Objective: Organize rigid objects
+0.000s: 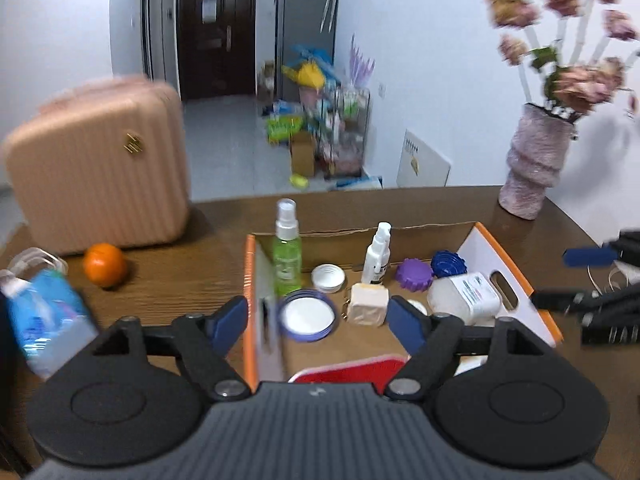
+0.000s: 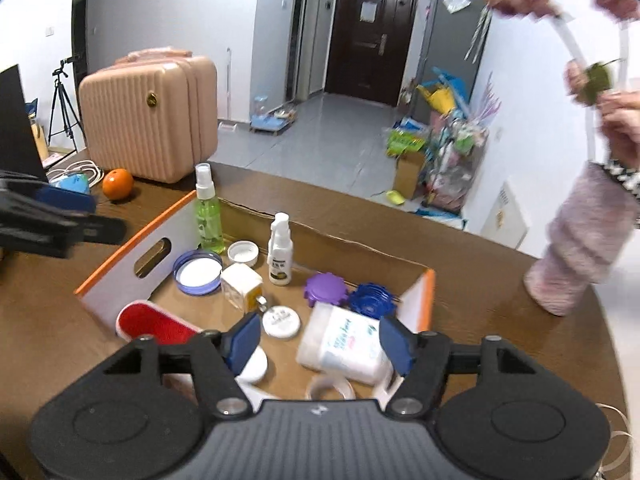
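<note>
An orange-rimmed cardboard box (image 1: 250, 264) (image 2: 120, 276) stands on the brown table. Upright in it are a green spray bottle (image 1: 287, 258) (image 2: 209, 216) and a small white spray bottle (image 1: 377, 256) (image 2: 279, 258). Around them lie a purple-rimmed lid (image 1: 307, 316) (image 2: 198, 272), a cream square bottle (image 1: 368, 304), purple (image 2: 325, 290) and blue (image 2: 372, 300) toothed lids, a white bottle (image 1: 464, 296) (image 2: 344, 348) on its side and a red case (image 2: 154, 326). My left gripper (image 1: 318, 324) hovers open over the box's left half, holding nothing. My right gripper (image 2: 319, 342) hovers open above the white bottle, pads clear of it.
A pink suitcase (image 1: 100, 172) (image 2: 148, 120) stands at the table's far left with an orange (image 1: 105, 265) (image 2: 117, 184) before it. A blue tissue pack (image 1: 44, 316) lies left of the box. A knitted vase (image 1: 532, 164) (image 2: 580, 256) of flowers stands at the far right.
</note>
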